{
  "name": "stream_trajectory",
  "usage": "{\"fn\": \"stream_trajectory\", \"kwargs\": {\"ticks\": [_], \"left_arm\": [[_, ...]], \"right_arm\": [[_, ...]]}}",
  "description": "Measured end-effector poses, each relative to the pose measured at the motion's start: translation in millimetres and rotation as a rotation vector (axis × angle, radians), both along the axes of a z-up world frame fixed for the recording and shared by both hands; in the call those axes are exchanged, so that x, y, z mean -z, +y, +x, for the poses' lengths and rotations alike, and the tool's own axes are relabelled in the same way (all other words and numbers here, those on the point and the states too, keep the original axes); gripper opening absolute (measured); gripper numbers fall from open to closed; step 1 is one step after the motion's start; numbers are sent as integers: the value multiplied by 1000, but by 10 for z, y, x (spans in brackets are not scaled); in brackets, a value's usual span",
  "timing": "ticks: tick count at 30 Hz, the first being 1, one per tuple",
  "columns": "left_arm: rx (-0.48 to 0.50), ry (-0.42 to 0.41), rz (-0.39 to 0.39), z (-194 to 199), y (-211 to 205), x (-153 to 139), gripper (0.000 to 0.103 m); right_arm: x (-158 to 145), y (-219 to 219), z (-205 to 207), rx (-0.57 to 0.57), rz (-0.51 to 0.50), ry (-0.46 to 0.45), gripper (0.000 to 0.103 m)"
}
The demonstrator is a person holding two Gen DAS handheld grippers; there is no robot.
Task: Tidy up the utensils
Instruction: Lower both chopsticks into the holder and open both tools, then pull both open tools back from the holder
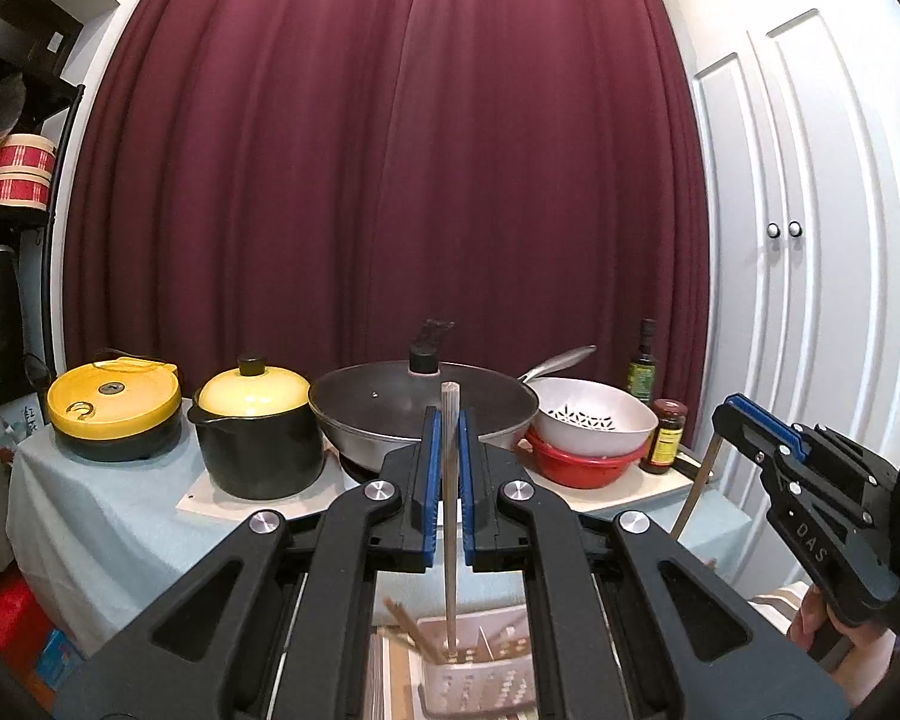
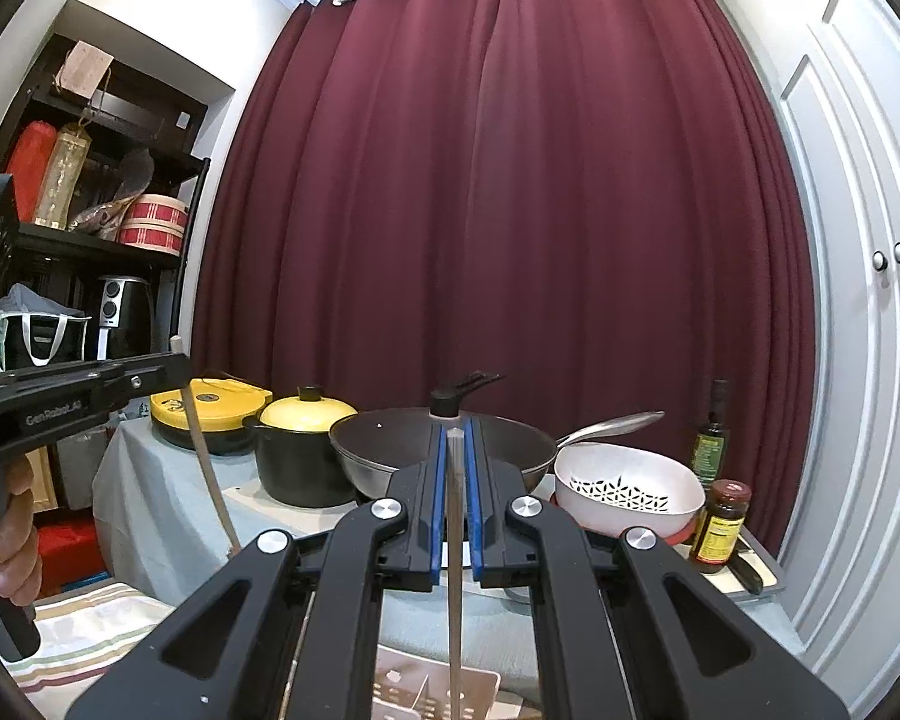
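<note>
**Two chopsticks held upright over the holder**

Behind the work, the table under a pale cloth carries a yellow-lidded cooker, a black pot with a yellow lid, a wok, a white colander nested in a red bowl, one dark bottle and one jar. A maroon curtain hangs behind; white cupboard doors stand at the right.

The left tongs are clamped on one chopstick, which stands upright between the blue pads, its lower tip down in the perforated utensil holder, where other sticks lean. The right tongs grip a second chopstick the same way, above the holder.
</note>
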State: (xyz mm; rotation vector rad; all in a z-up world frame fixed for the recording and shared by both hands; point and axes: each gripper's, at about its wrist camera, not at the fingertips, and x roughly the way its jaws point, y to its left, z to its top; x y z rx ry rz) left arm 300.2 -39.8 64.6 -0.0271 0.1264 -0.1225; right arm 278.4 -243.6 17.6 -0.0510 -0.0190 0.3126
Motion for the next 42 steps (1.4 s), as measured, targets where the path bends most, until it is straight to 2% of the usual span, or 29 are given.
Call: {"fn": "stream_trajectory", "kwargs": {"ticks": [7,20,21,22,23,24,25,26,28,29,31,37,42], "left_arm": [[-1,36,-12,295,-38,251,6],[20,128,5,497,-78,724,6],[17,130,4,501,-74,743,8],[13,133,5,501,-71,763,16],[11,135,2,504,-58,775,29],[8,135,-2,501,-52,785,34],[0,131,-3,493,-46,793,42],[-5,127,-5,484,-39,794,45],[-7,127,-5,481,-31,789,50],[-8,126,-5,472,-29,783,57],[-11,122,-6,453,-20,777,63],[-36,103,13,352,8,727,73],[-60,81,23,223,56,659,80]], "right_arm": [[189,50,276,-13,6,15,7],[601,94,564,-10,-3,100,7],[621,100,577,-8,-8,109,7],[643,96,578,-5,-8,113,7],[661,91,584,-3,-7,119,8],[678,89,586,-1,-6,127,10],[690,89,585,3,-6,133,14],[700,90,577,7,-5,135,18],[716,83,553,17,-3,135,36],[713,86,538,22,-3,134,40],[704,84,499,37,-5,128,50],[625,34,396,81,-3,113,71],[570,9,288,112,-9,111,81]]}}
